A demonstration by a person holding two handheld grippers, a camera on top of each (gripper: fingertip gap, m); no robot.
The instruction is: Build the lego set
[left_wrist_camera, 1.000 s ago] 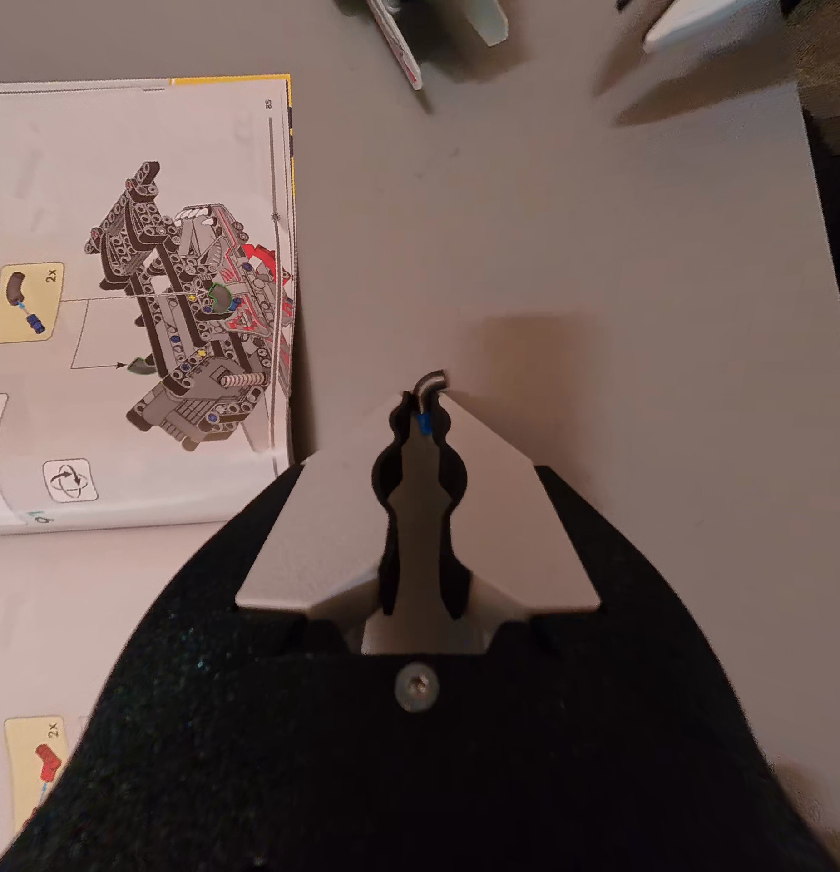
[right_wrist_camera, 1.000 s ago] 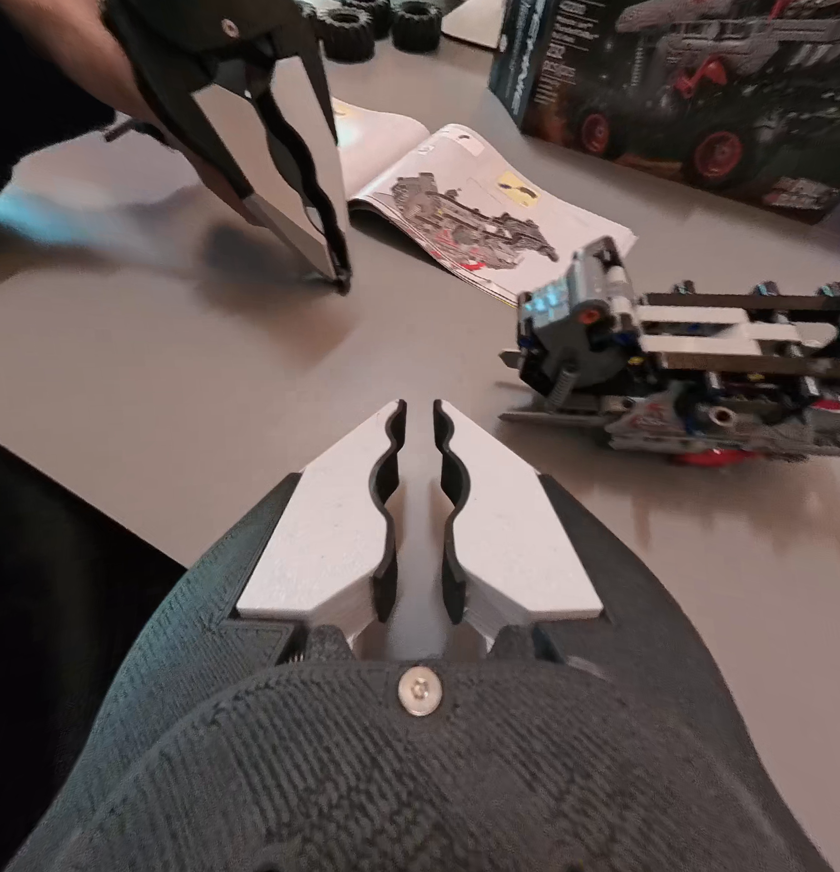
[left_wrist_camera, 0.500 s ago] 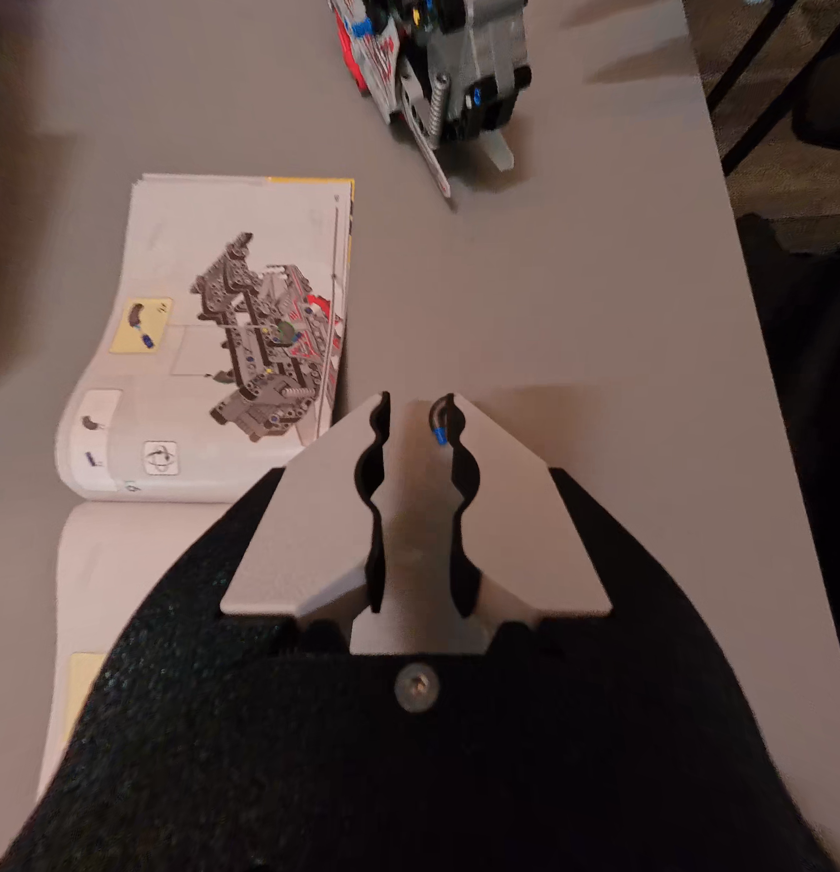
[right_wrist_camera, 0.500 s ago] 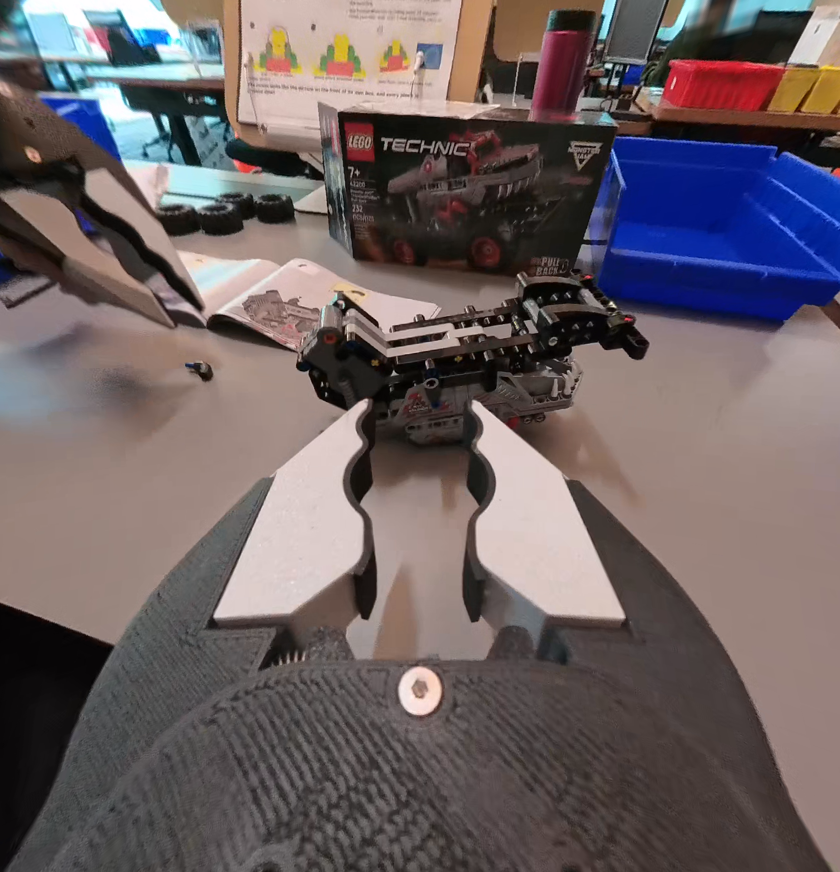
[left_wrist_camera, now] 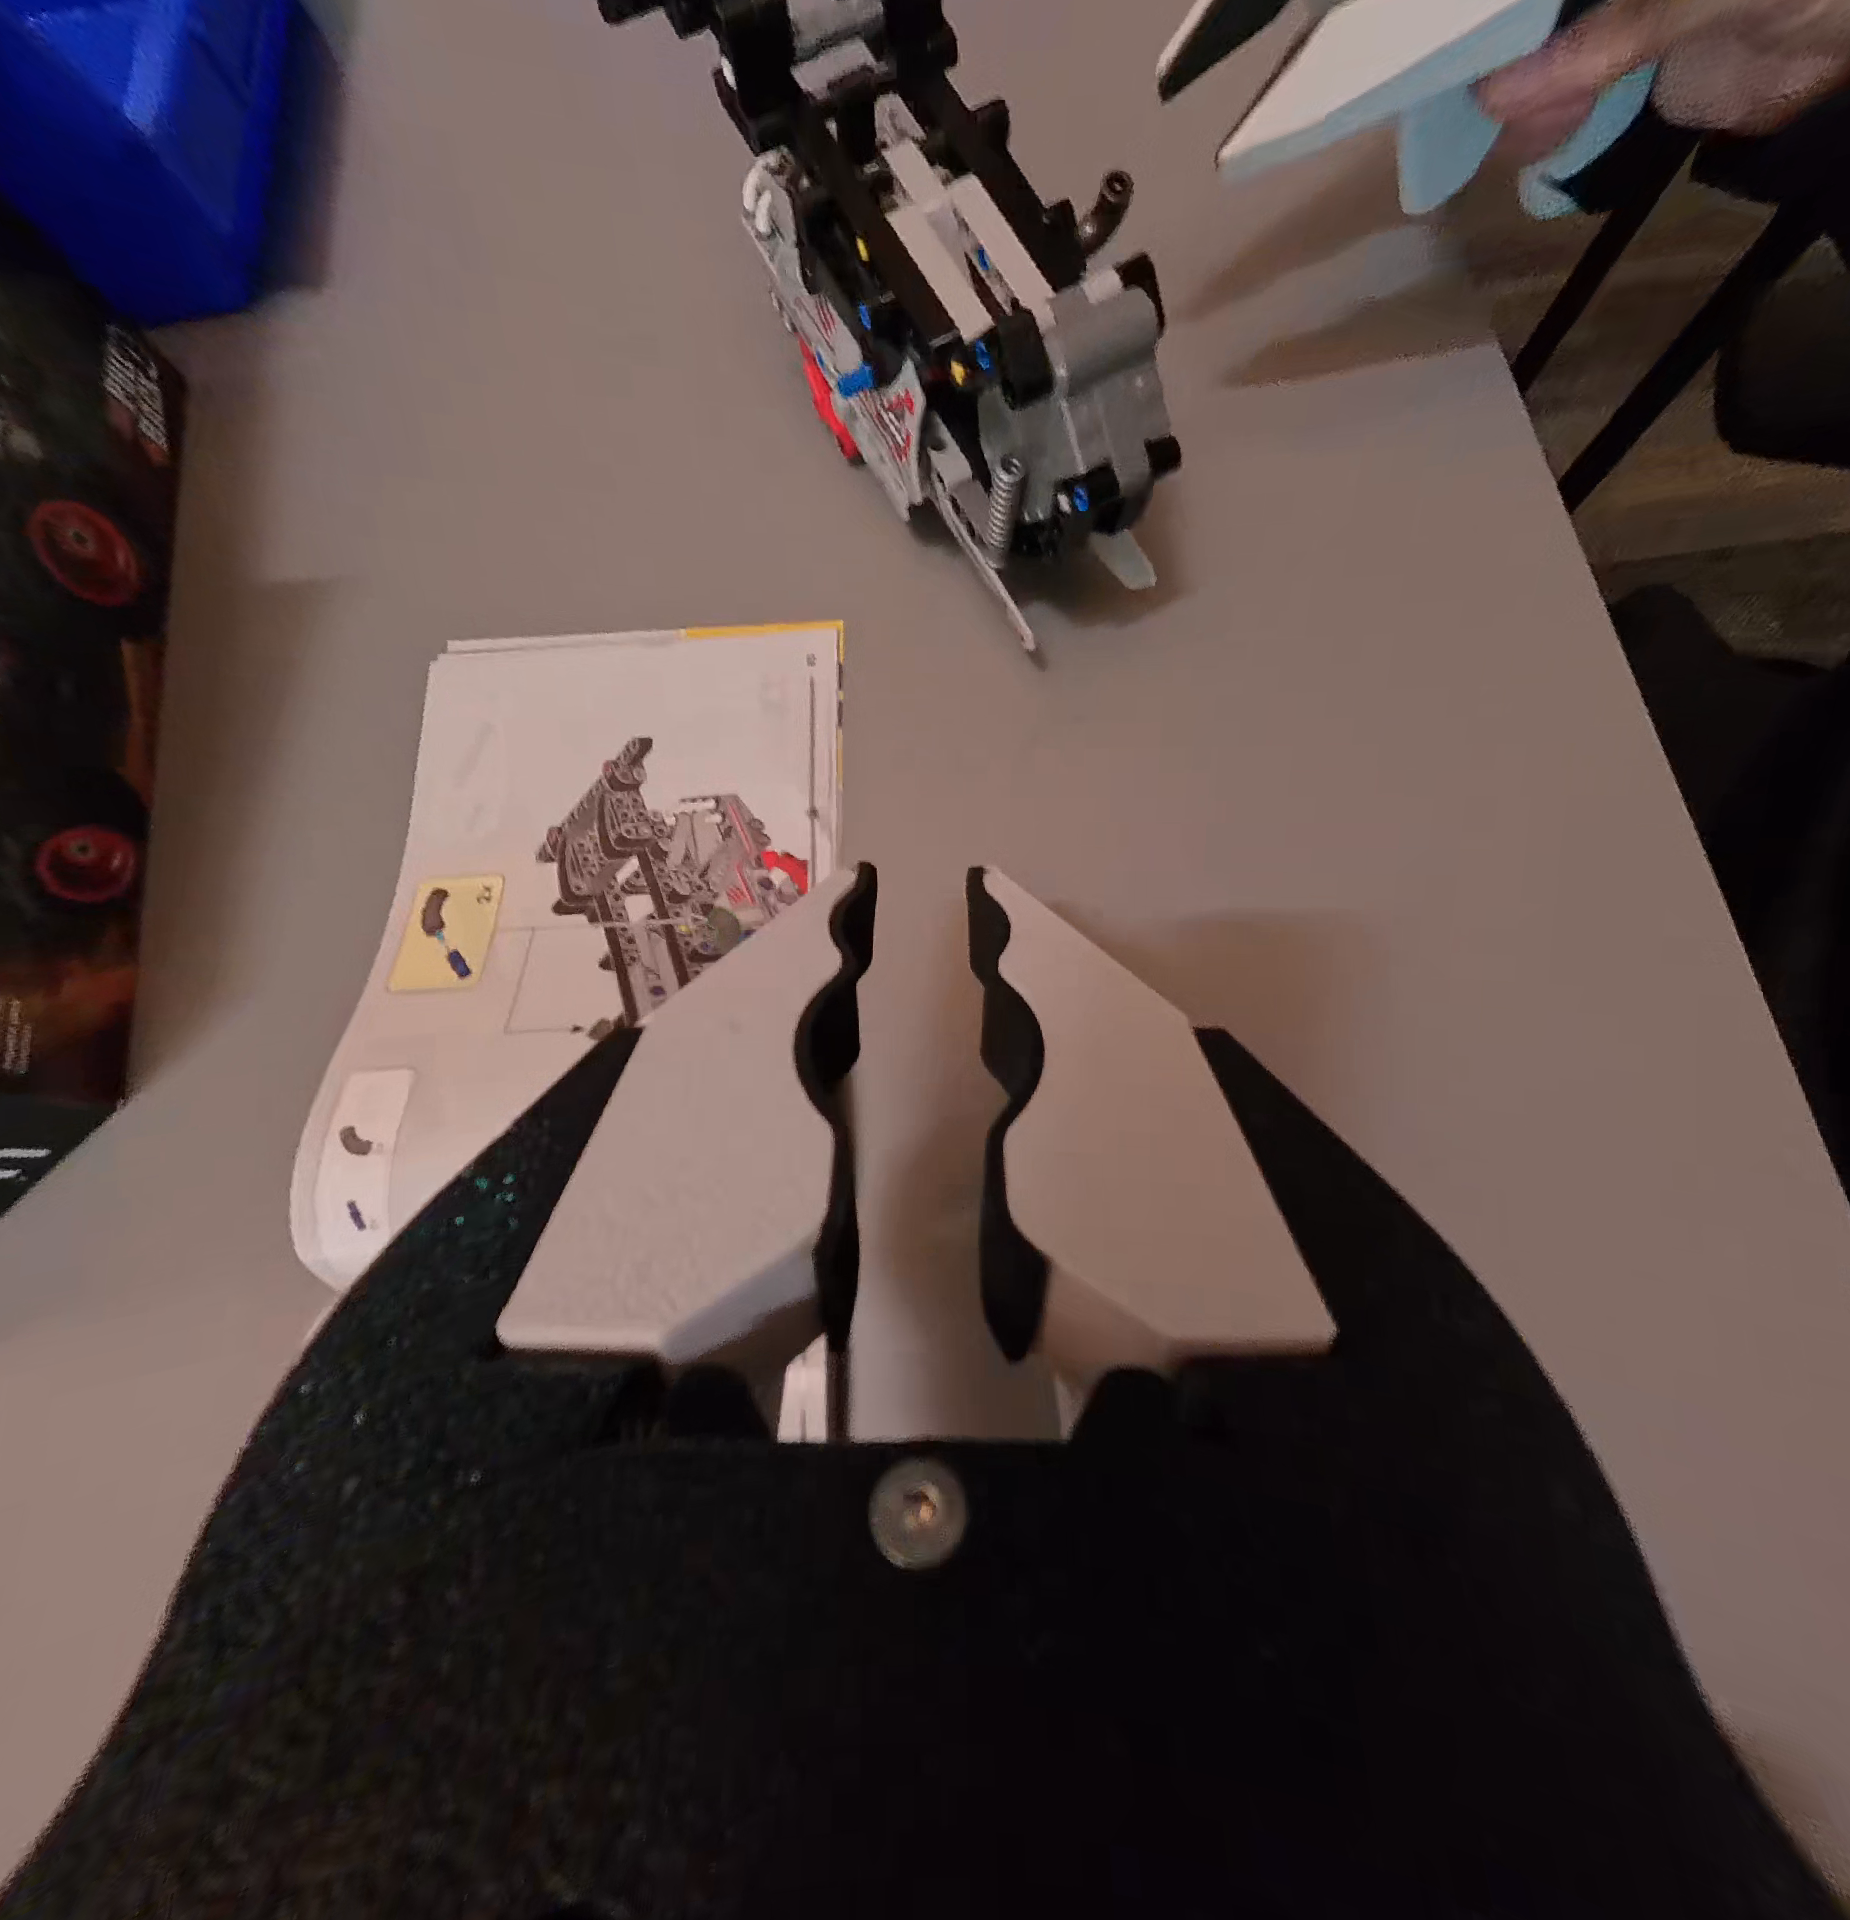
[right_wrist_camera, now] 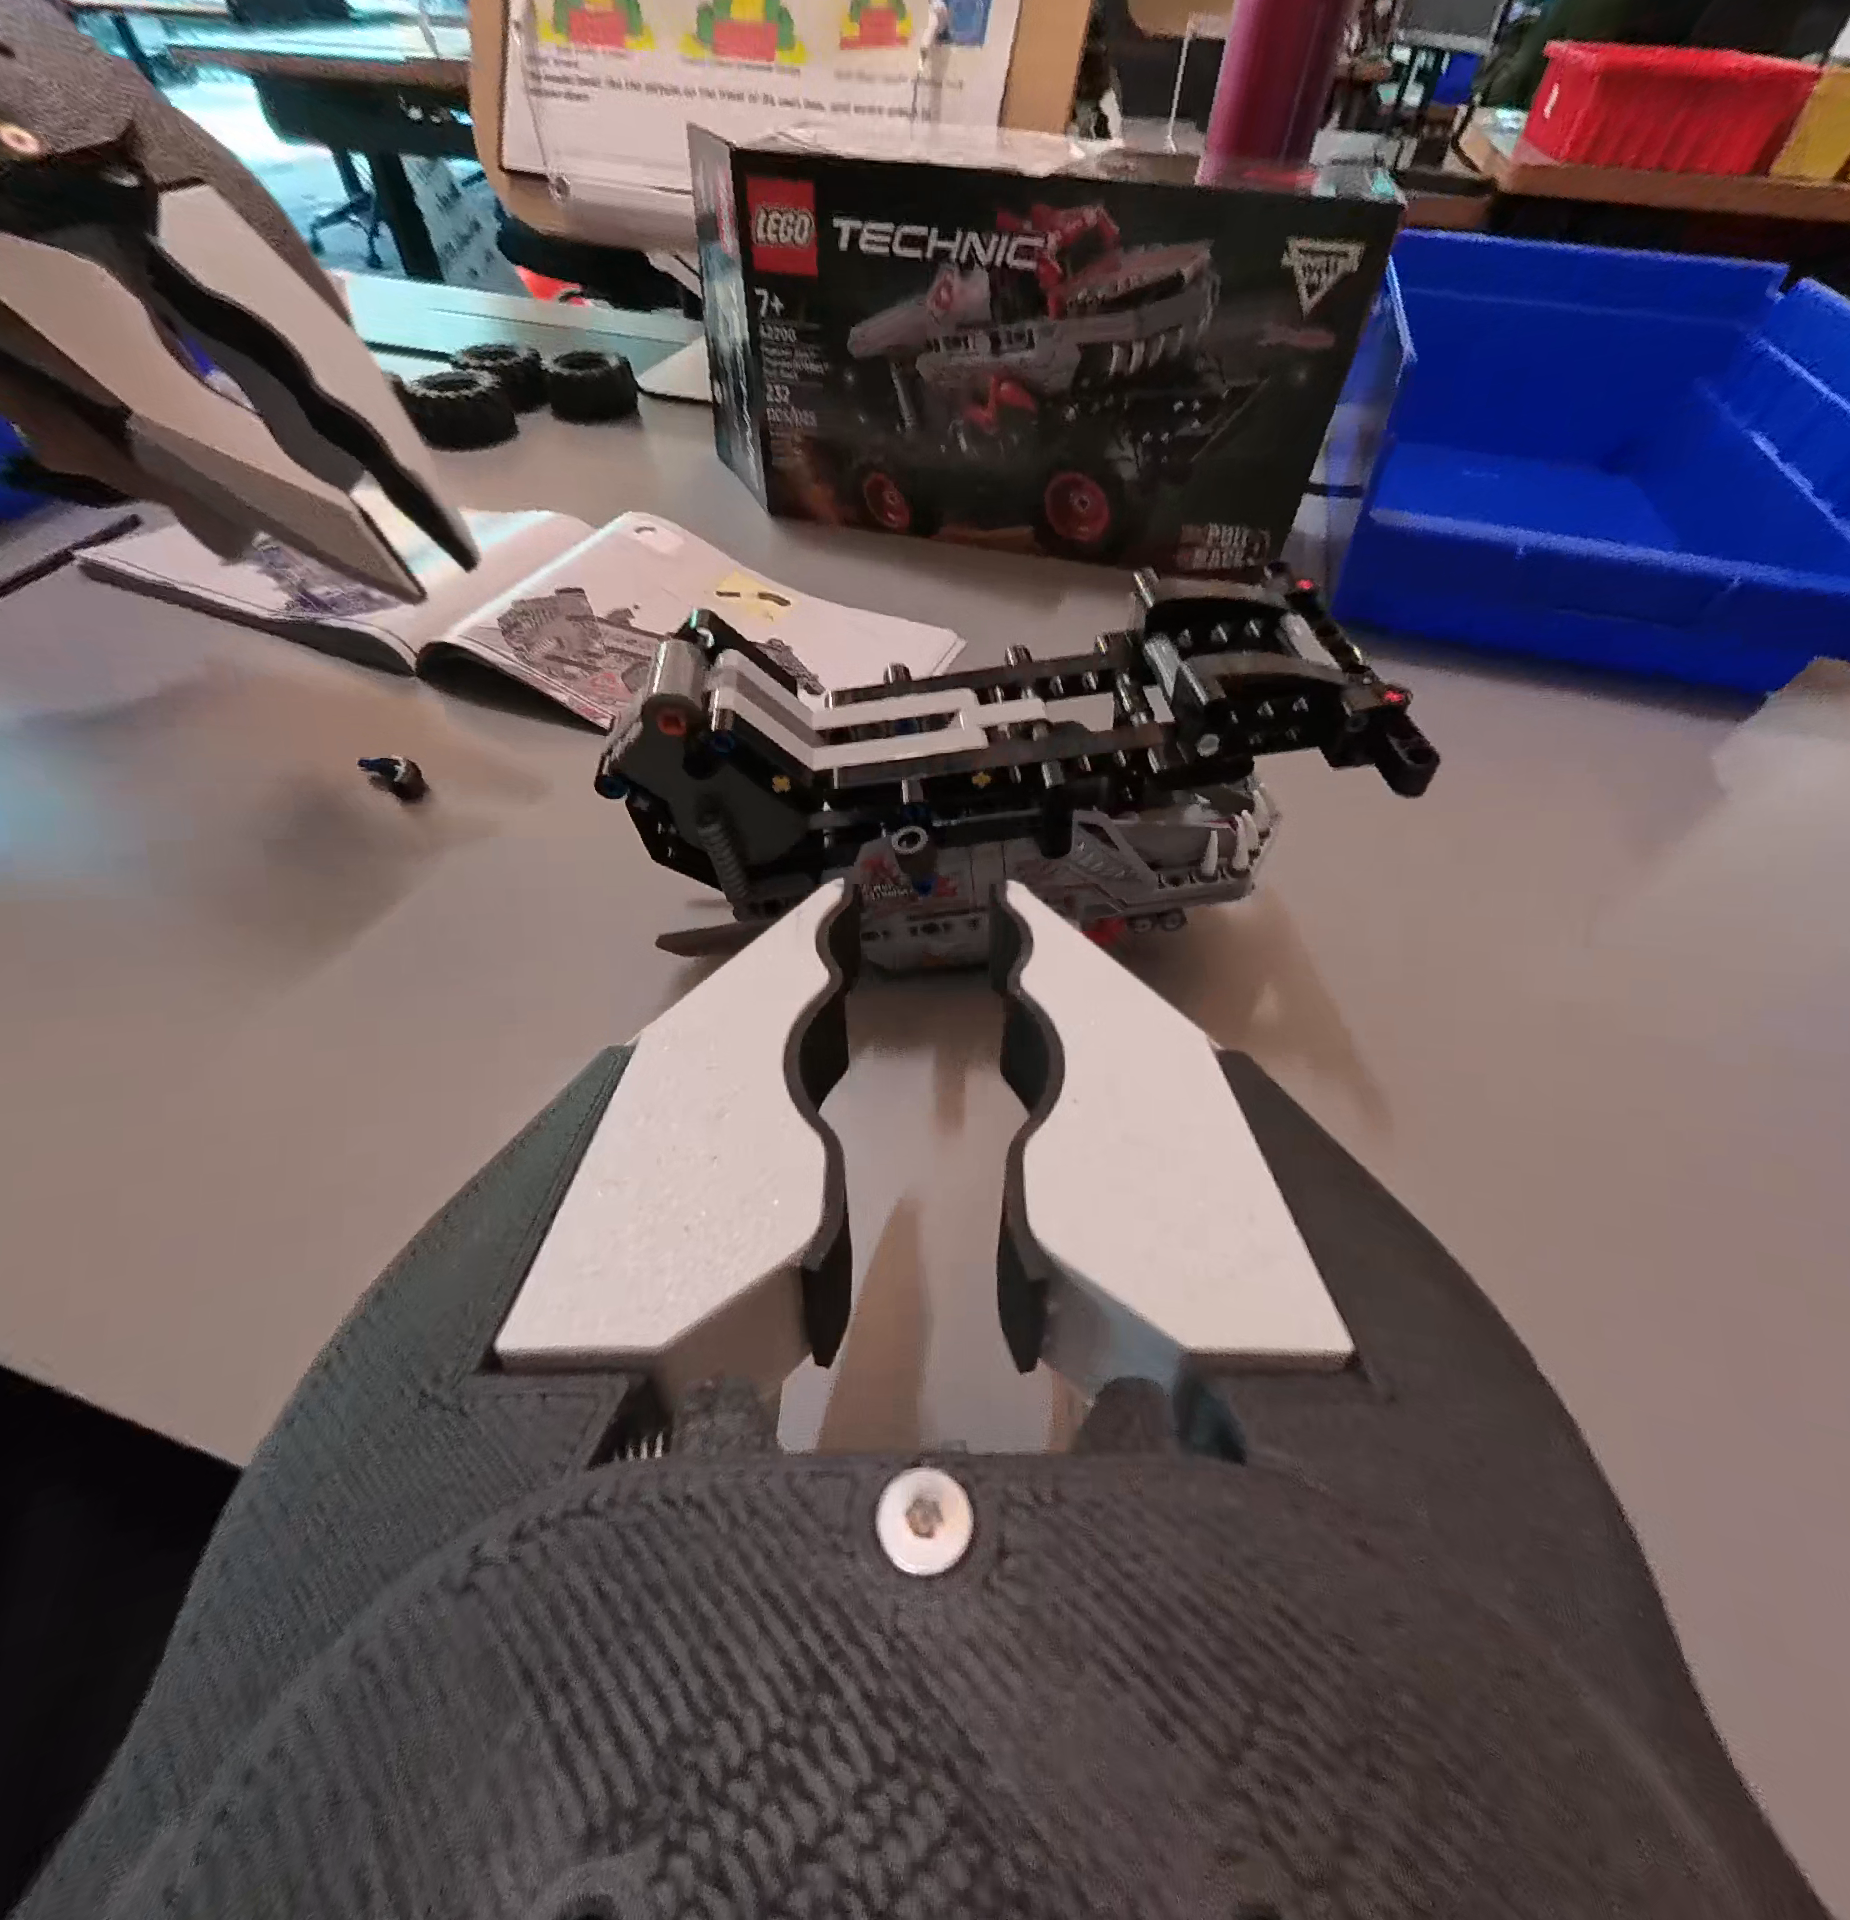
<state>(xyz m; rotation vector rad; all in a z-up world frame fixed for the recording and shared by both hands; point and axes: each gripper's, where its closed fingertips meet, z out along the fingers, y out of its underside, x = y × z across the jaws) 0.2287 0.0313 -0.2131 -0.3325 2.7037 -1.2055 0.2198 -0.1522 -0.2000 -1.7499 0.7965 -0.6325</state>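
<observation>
The part-built lego truck (right_wrist_camera: 1004,748) lies on the grey table (right_wrist_camera: 277,1039), black beams up and grey toothed body underneath; it also shows in the left wrist view (left_wrist_camera: 952,312). My right gripper (right_wrist_camera: 923,914) is open and empty, its tips just in front of the truck's near side. A small dark piece with a blue pin (right_wrist_camera: 396,774) lies loose on the table left of the truck. My left gripper (left_wrist_camera: 921,883) is open and empty, held above the instruction booklet (left_wrist_camera: 630,831); it shows at upper left in the right wrist view (right_wrist_camera: 438,577).
The lego box (right_wrist_camera: 1035,364) stands behind the truck, with a blue bin (right_wrist_camera: 1627,499) to its right. Several black tyres (right_wrist_camera: 516,390) lie at back left. The open booklet (right_wrist_camera: 588,623) lies left of the truck. The table edge runs close on my side.
My left gripper opened, left the small dark piece on the table and rose away from it. My right gripper swung toward the truck, moved up to it and opened wider.
</observation>
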